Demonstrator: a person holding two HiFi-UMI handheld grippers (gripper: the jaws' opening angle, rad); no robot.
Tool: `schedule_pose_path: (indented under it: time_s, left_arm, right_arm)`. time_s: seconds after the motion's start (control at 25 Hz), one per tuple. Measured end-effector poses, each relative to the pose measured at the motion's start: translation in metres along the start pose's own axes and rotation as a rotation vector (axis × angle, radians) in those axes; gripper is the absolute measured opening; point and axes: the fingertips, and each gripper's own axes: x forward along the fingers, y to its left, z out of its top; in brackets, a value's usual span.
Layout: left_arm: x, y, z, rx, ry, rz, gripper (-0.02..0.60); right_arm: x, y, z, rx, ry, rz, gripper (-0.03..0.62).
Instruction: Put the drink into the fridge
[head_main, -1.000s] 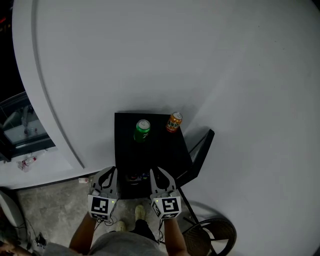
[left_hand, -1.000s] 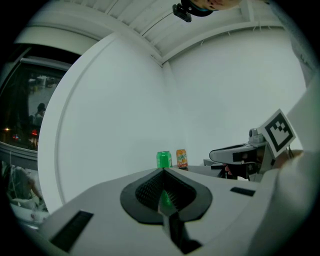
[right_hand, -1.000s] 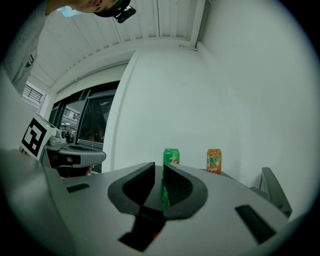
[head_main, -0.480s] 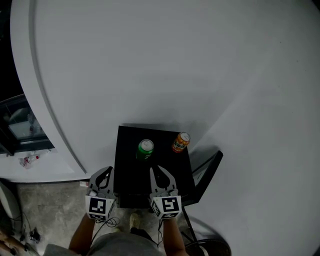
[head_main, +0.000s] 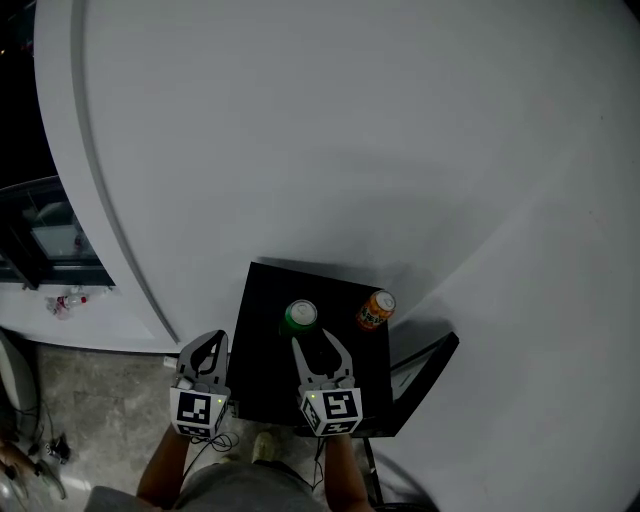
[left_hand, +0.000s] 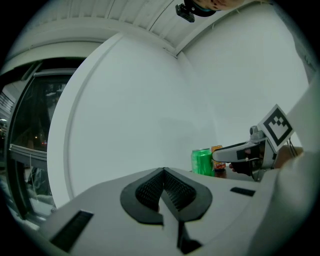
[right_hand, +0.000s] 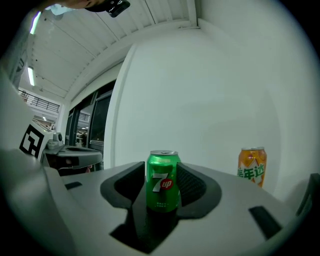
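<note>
Right gripper (head_main: 318, 342): stood with jaws apart, just opened wider, nothing yet between them. Faced green can (right_hand: 162, 180) just ahead, upright on black table (head_main: 262, 345); orange can (right_hand: 252, 166) beyond, to right. Likely needed straight level advance, can centred, squeeze at mid-height. Left gripper (head_main: 208, 345): closed together, empty.

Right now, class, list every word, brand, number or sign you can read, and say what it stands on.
"7up": green can.
"美年达": orange can.
Small print under "7up": too small to read.
Square markers on the cubes: patterns only, no words.
</note>
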Motion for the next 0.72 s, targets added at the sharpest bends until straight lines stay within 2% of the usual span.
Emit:
schedule_pose_path:
  time_s: [0.24,0.72]
  left_arm:
    - [0.013,-0.001,-0.007,-0.024,0.012,0.021,0.005]
    - [0.018,0.009,-0.014,-0.015,0.019,0.082,0.005]
  right_arm:
    - [0.02,-0.003,-0.012,-0.007,0.042,0.067,0.288]
    - [0.039,-0.007,-0.017,0.0,0.047,0.12,0.295]
